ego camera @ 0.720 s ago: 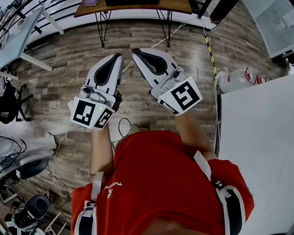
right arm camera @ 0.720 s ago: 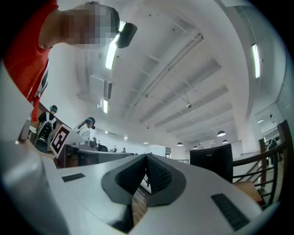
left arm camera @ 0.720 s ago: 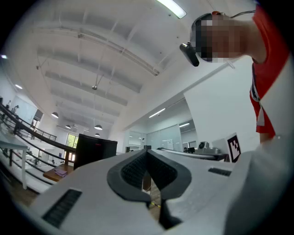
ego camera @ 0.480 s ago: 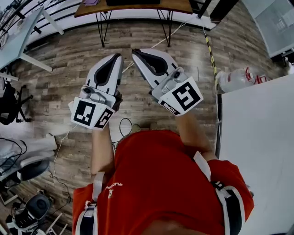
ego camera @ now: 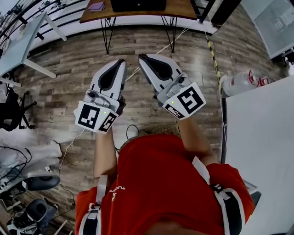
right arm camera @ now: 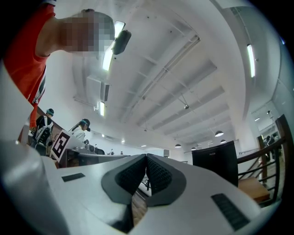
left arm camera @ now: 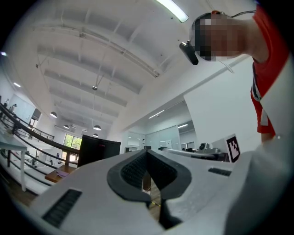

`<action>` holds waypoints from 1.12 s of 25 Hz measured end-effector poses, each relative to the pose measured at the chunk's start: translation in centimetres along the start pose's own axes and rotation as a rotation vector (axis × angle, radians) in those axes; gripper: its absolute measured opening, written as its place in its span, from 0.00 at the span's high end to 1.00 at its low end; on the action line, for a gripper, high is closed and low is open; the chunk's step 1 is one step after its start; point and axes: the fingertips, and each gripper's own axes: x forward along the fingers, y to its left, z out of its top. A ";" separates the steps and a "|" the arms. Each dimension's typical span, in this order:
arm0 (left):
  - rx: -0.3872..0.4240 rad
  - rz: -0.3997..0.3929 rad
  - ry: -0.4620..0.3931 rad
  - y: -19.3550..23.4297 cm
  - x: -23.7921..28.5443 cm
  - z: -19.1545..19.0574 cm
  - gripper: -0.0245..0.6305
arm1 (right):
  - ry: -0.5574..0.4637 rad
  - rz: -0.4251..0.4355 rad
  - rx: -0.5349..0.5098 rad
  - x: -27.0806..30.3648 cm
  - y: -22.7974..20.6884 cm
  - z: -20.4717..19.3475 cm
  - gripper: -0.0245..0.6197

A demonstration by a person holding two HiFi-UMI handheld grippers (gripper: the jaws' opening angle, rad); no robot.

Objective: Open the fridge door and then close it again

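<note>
Since the earlier frames the left tongs (ego camera: 122, 61) and the right tongs (ego camera: 141, 56) are seen slightly lower and further right in the head view. More of the wooden worktop (ego camera: 138, 10) is shown at the top edge, and the pose of the tongs toward each other is unchanged. A large white body (ego camera: 264, 151) is seen at the person's right, close beside the right forearm. Whether it is the fridge cannot be told, and it is touched by neither pair of tongs. In the left gripper view the left tongs (left arm camera: 147, 151) are seen closed, their tips pressed together with nothing between the ribbed pads. In the right gripper view the right tongs (right arm camera: 146, 156) are likewise closed tip to tip and nothing is held. Both are held out before a red shirt (ego camera: 161, 179), above the wooden floor (ego camera: 69, 59), with their tips angled toward each other, near but apart. A white plastic bottle (ego camera: 236, 82) is seen on the floor by the far corner of the white body, beside a strip of yellow-and-black tape (ego camera: 212, 55). A cable (ego camera: 131, 131) is seen on the floor below the hands. A purple item (ego camera: 96, 6) is carried on the worktop, and a black monitor (left arm camera: 98, 151) is shown beyond the tongs.
</note>
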 end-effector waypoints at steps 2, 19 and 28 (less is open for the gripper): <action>0.002 -0.003 0.001 0.4 -0.2 -0.1 0.95 | -0.002 -0.004 0.001 0.2 0.2 -0.3 0.92; 0.015 0.016 0.005 9.6 3.9 -2.0 0.95 | 0.004 0.028 0.001 7.4 -5.2 -4.7 0.92; 0.033 0.042 0.009 17.7 11.8 -2.6 0.95 | -0.008 0.061 0.005 14.5 -14.1 -6.9 0.92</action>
